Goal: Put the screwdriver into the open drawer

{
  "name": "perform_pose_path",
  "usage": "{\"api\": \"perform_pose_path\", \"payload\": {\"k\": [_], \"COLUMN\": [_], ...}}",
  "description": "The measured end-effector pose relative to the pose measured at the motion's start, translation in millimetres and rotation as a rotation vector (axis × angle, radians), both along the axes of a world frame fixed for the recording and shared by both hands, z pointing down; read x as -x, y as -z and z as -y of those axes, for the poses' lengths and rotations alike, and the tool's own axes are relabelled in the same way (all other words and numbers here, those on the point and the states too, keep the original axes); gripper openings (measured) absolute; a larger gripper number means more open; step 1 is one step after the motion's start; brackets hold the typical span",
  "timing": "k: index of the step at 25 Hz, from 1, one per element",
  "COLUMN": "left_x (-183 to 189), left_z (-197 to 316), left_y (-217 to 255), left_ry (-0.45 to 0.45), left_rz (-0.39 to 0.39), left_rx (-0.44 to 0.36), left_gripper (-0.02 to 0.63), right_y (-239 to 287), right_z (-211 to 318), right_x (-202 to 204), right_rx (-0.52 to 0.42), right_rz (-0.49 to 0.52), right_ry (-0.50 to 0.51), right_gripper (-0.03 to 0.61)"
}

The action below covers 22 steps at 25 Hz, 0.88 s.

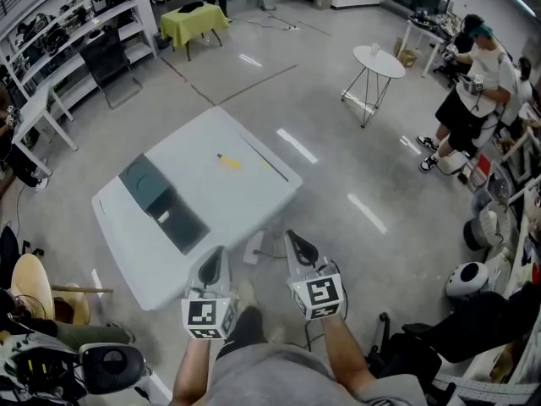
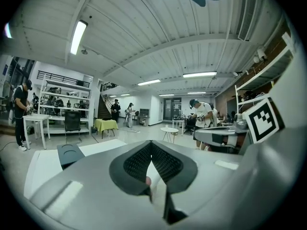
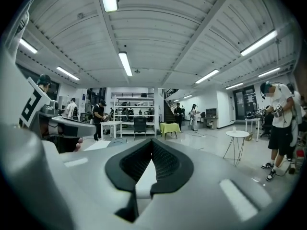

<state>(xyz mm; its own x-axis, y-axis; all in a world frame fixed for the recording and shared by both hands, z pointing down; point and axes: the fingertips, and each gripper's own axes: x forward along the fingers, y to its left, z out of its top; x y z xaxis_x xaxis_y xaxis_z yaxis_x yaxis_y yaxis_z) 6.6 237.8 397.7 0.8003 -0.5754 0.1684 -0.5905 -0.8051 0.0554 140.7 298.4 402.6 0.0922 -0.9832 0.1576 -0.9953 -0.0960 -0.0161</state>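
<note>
Two grippers, left point(image 1: 214, 259) and right point(image 1: 297, 244), hung short of the white table point(image 1: 245, 197), jaws together and empty. We found the yellow screwdriver point(image 1: 228, 161) lying mid-table, near the dark drawer point(image 1: 162, 203). One pair of jaws should probably be spread before reaching across the shaft.

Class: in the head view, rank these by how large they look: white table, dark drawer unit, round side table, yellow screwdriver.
1. white table
2. dark drawer unit
3. round side table (farther from camera, so true size unsure)
4. yellow screwdriver
</note>
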Motion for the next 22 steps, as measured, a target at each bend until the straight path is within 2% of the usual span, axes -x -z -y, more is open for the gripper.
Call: {"api": "perform_pose_path", "payload": {"k": [11, 22], "left_x": [-23, -22], "left_z": [108, 205], "left_y": [4, -1], "left_ry": [0.003, 0.004], "left_rz": [-0.011, -0.005], "left_rx": [0.028, 0.05], "left_gripper": [0.012, 0.012], "right_y": [3, 0], "right_z": [110, 211], "right_x": [-16, -12], "right_rx": [0.028, 0.065], "right_rz": [0.006, 0.014], "right_ry": [0.021, 0.028], "right_gripper": [0.005, 0.005]}}
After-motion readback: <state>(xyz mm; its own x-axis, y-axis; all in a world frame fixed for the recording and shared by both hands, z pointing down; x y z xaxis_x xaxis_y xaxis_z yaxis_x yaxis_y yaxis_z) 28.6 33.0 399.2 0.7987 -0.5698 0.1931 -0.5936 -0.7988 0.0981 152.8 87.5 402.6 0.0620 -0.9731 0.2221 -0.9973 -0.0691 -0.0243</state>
